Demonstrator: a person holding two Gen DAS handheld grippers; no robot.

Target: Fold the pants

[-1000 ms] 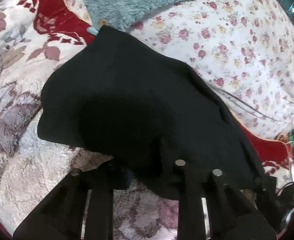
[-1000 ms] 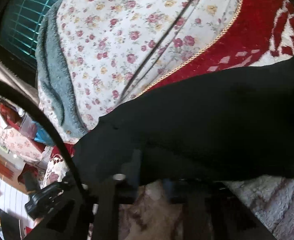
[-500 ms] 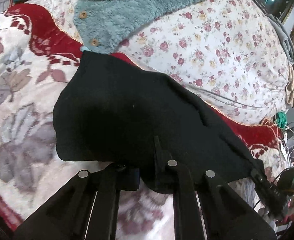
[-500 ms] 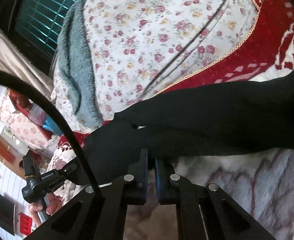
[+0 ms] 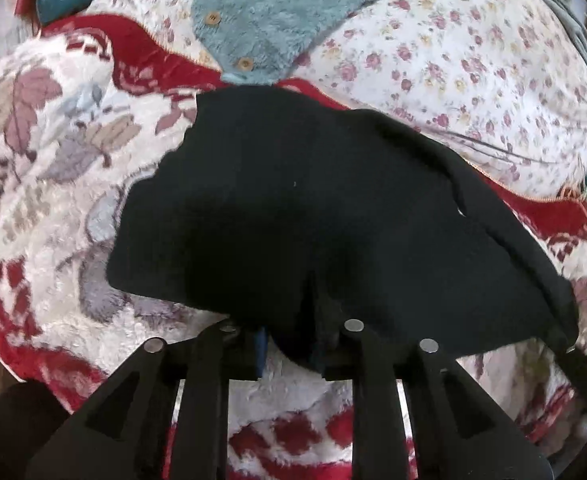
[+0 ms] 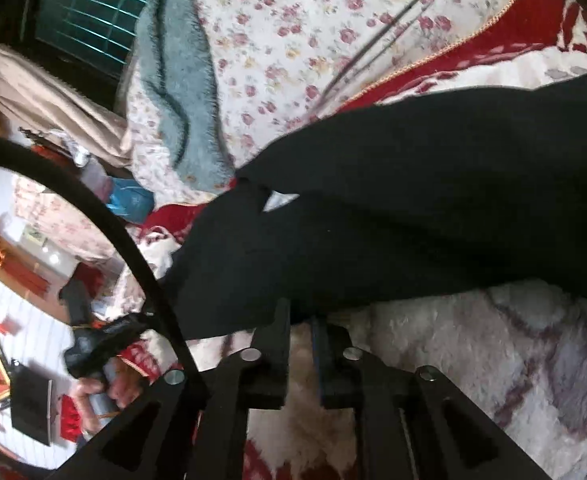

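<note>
Black pants (image 5: 333,216) lifted over the plush blanket (image 5: 53,184), near hem pinched narrowly in left gripper (image 5: 289,340) and right gripper (image 6: 301,320); likely to slip free or bunch if pulled unevenly.

The black pants (image 5: 293,216) drape over the left gripper's (image 5: 289,344) fingertips at lower centre, hiding their grip. In the right view the pants (image 6: 413,208) run off the right edge.
</note>
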